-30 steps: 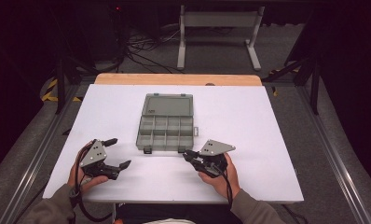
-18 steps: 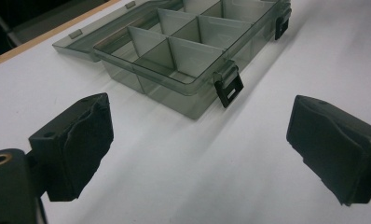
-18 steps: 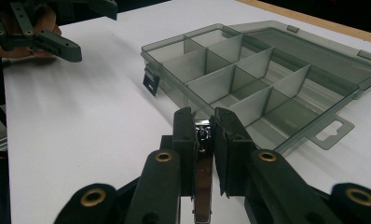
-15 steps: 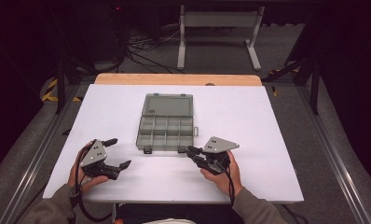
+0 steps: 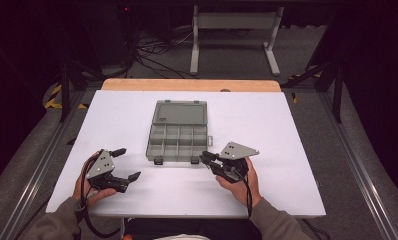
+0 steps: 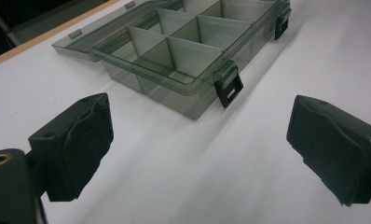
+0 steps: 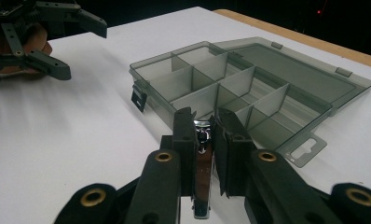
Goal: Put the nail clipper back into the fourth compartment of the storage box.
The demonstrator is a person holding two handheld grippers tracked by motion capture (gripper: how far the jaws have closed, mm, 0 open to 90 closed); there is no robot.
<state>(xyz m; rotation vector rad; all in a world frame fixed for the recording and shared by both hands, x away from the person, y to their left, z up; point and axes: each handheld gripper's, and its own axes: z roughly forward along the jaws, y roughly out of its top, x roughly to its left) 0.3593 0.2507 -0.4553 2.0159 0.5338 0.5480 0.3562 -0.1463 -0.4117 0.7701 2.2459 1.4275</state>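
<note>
— When I looked from the high camera, nearest to me were the two hands at the front edge of the white table (image 5: pixel 297 150). The left gripper (image 5: pixel 123 164) was low on the left side, and its jaws stood wide apart with nothing between them.

— And from its own camera?

— The same. The two black pads (image 6: pixel 76 140) were far from each other, and I saw only bare table between them, with the organizer box (image 6: pixel 193 56) ahead.

— What about the right gripper (image 5: pixel 207 159)?

— It was just beside the front right corner of the box. Its jaws were narrow and pressed on a small metal piece (image 7: pixel 202 140), shiny, with a dark part near the top. I could not tell what kind of piece it was.

— Did it touch the box?

— I could not tell this; the tips were very close to the front wall, near the right latch (image 5: pixel 195 160).

— And the box itself?

— It lay open in the middle of the table, grey and half transparent. Its compartments (image 7: pixel 207 88) looked empty, and the lid (image 5: pixel 180 112) lay flat behind them, toward the wooden far edge (image 5: pixel 187 84).
</note>
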